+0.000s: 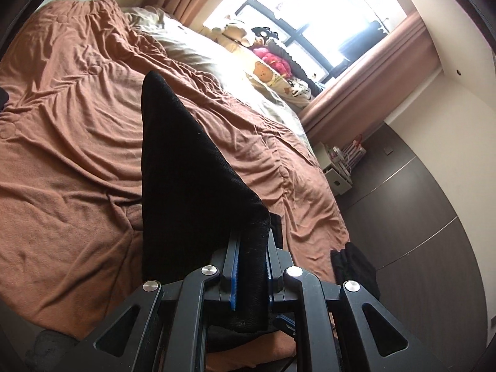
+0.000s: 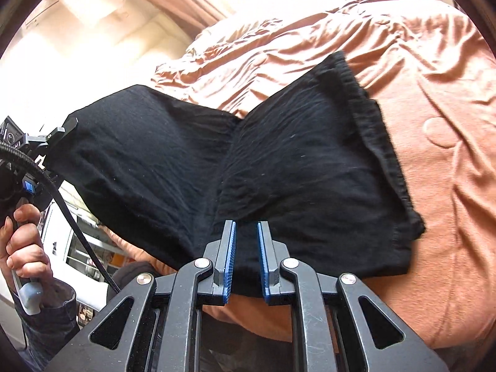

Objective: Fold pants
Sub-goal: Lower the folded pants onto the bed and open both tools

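Note:
Black pants hang in a taut sheet above the brown bed cover. My left gripper is shut on one edge of them, with thick black cloth filling the space between its blue pads. In the right wrist view the pants spread wide, folded over along a middle crease, and their hemmed end lies toward the bed cover. My right gripper is shut on the near edge, cloth between its pads. The left gripper grips the far corner, held by a hand.
Pale pillows and stuffed toys lie along the window side of the bed. Brown curtains, a white shelf unit and dark cabinet doors stand beyond. Another dark cloth sits at the bed's edge.

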`<control>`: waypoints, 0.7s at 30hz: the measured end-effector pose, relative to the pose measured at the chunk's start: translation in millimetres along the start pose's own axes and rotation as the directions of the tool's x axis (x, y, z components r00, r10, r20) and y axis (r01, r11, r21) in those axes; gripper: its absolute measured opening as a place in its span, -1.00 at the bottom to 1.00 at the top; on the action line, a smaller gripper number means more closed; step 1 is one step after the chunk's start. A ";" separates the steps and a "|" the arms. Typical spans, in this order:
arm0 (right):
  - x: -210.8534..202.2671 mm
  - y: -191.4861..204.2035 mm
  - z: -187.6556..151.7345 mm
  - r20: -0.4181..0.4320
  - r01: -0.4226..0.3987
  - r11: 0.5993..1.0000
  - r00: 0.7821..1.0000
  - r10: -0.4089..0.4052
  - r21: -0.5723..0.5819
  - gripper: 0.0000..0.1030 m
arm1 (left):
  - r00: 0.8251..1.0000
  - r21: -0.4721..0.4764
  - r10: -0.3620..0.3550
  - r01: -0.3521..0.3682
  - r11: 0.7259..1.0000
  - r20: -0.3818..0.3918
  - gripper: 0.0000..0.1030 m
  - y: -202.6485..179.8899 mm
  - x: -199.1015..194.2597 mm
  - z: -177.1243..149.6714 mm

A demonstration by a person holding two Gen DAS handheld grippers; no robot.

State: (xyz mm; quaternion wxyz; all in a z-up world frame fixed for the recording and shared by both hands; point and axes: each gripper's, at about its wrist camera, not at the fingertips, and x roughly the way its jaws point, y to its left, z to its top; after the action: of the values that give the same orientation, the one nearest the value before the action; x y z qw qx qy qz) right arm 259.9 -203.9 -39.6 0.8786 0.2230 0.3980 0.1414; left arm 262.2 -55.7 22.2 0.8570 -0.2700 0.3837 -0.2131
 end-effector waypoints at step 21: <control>-88.1 -61.8 -39.8 0.117 0.044 0.992 0.991 -0.058 0.117 0.80 | 0.968 0.099 -0.087 0.114 0.989 -0.237 -0.74 -81.7 108.8 -50.5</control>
State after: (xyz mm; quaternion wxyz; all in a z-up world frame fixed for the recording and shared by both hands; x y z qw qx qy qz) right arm 177.2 -283.6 -38.0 0.8900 0.2709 0.3573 0.0822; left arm 277.1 -195.4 -13.9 0.8082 -0.2137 0.4545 -0.3076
